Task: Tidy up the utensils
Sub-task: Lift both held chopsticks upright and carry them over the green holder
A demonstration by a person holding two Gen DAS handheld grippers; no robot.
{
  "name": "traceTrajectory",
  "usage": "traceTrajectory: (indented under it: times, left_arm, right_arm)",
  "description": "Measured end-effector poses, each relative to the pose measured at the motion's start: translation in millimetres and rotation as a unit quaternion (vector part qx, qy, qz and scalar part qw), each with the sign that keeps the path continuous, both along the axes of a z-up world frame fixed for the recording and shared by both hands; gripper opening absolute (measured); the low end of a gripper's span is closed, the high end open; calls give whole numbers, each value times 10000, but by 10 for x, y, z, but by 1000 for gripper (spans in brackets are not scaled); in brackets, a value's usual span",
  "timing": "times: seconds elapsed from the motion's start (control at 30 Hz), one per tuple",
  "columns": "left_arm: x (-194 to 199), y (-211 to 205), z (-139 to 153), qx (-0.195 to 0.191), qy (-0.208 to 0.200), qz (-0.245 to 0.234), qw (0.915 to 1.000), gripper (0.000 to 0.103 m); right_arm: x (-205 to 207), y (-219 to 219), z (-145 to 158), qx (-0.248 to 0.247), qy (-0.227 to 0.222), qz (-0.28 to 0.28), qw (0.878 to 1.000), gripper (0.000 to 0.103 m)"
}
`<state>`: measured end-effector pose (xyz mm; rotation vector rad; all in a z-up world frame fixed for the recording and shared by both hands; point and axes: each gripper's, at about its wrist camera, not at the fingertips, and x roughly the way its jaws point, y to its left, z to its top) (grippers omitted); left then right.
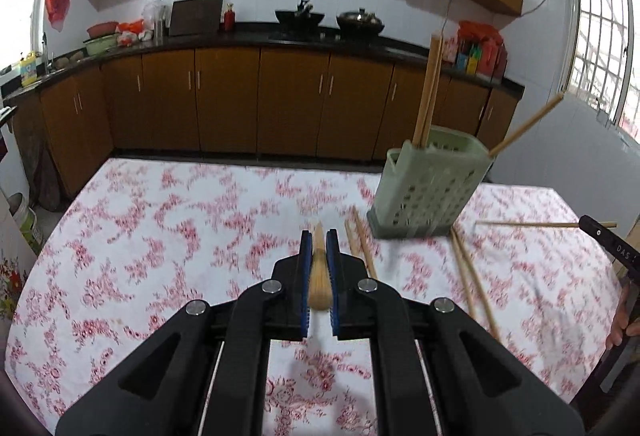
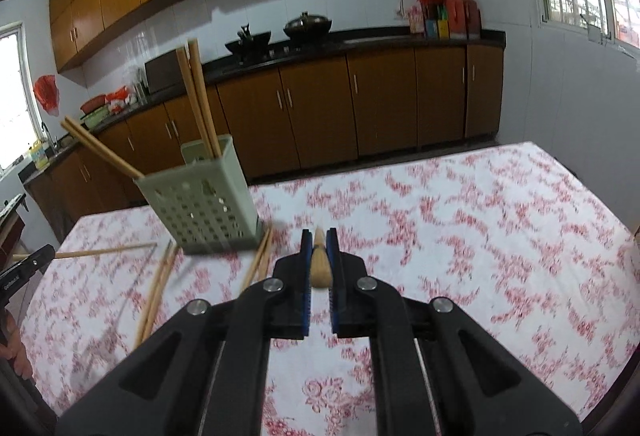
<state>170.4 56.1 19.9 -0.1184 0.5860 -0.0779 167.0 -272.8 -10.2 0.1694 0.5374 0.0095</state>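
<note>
Two claws, each clamped on one pale wooden chopstick. Left claw (image 1: 319, 236): blue pads pinch a chopstick (image 1: 319, 276) lengthwise, its blunt end toward the camera, its tip poking just past the fingertips. Right claw (image 2: 319, 236): same narrow grip on its own chopstick (image 2: 320, 264), held the same way.

Both claws hang above a table covered in white cloth with a red floral print (image 1: 168, 236). Standing on it is a pale green perforated plastic utensil holder (image 1: 424, 191), to the right of the left claw and to the left of the right claw (image 2: 204, 199). Upright chopsticks (image 1: 430, 87) stick out of its top; more lean out over one rim (image 1: 528, 123).

Loose chopsticks lie flat on the cloth around the holder's base: a pair just beside the left claw (image 1: 360, 244), another pair further right (image 1: 468, 276), and a single one (image 1: 532, 224) beyond. Frames are motion-blurred; exact count unclear.

Behind the table: brown wooden kitchen cabinets (image 1: 260, 99) under a dark counter.
</note>
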Motion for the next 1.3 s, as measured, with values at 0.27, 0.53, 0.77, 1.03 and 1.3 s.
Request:
traceTrajectory:
  times: [0.27, 0.53, 0.77, 1.03, 1.3]
  left_arm:
    - [-9, 18, 147, -35, -224, 54, 9997, 8]
    - [-27, -9, 269, -18, -388, 30, 9992, 8]
    - [-96, -103, 488, 11, -653, -168, 9977, 8]
    - [-144, -332, 921, -24, -1223, -440, 9915, 8]
    - [60, -620, 1405, -157, -1977, -407, 9793, 8]
  right_arm:
    - [6, 19, 149, 1, -227, 3, 9997, 8]
    - [-30, 86, 314, -14, -455, 103, 9989, 8]
    - [-119, 164, 608, 173, -702, 399, 9966, 8]
    - [-209, 353, 1132, 417, -1291, 871, 9869, 8]
    - [-36, 565, 1517, 310, -1842, 935, 9779, 8]
